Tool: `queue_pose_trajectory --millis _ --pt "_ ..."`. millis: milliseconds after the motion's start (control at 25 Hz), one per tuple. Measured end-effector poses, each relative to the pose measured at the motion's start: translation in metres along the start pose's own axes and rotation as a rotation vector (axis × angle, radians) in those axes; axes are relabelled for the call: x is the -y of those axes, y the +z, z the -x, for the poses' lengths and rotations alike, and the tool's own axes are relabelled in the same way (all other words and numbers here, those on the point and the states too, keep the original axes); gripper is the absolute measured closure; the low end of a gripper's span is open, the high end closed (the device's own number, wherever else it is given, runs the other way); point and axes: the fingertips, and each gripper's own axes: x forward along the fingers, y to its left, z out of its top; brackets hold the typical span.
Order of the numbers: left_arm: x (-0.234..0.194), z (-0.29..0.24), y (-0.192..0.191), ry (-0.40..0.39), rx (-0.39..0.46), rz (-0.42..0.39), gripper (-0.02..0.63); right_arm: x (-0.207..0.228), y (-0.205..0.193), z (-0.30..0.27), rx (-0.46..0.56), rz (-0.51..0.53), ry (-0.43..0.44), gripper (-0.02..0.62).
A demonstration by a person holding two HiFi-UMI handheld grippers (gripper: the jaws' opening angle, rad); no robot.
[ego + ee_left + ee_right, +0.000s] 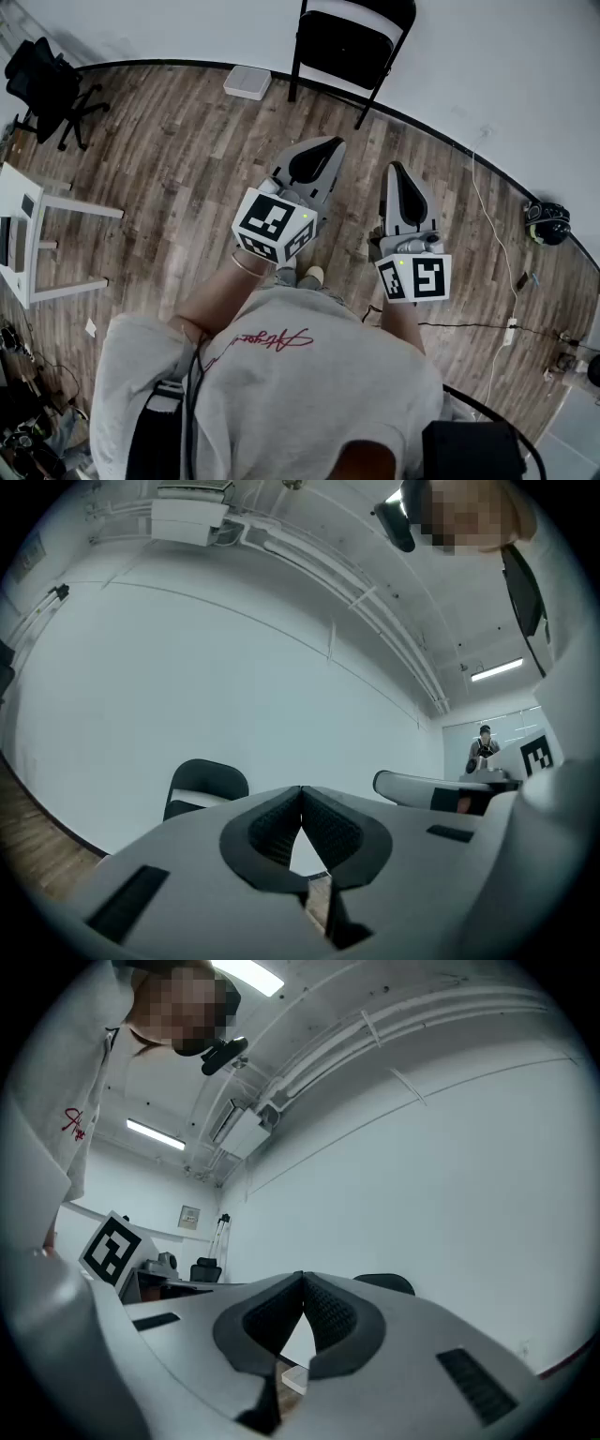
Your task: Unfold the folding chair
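A black folding chair (349,42) leans folded against the white wall at the far side of the room. Its rounded back also shows in the left gripper view (206,786) and just over the jaws in the right gripper view (384,1283). My left gripper (336,142) and right gripper (394,169) are held side by side in front of me, both pointing toward the chair and well short of it. Both are shut, tips touching, with nothing between them.
A white flat box (247,82) lies on the wood floor by the wall left of the chair. A black office chair (47,84) and a white table (33,234) stand at the left. Cables and a black device (547,223) lie at the right.
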Motion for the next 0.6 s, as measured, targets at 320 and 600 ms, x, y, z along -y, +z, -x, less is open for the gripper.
queue_pose_trajectory --millis 320,600 --pt "-0.002 0.007 0.002 0.006 0.004 -0.006 0.591 -0.011 0.002 -0.002 0.006 0.008 0.012 0.580" --pt "-0.005 0.012 0.003 0.004 0.009 0.001 0.591 -0.016 0.002 -0.005 0.021 0.003 0.012 0.580"
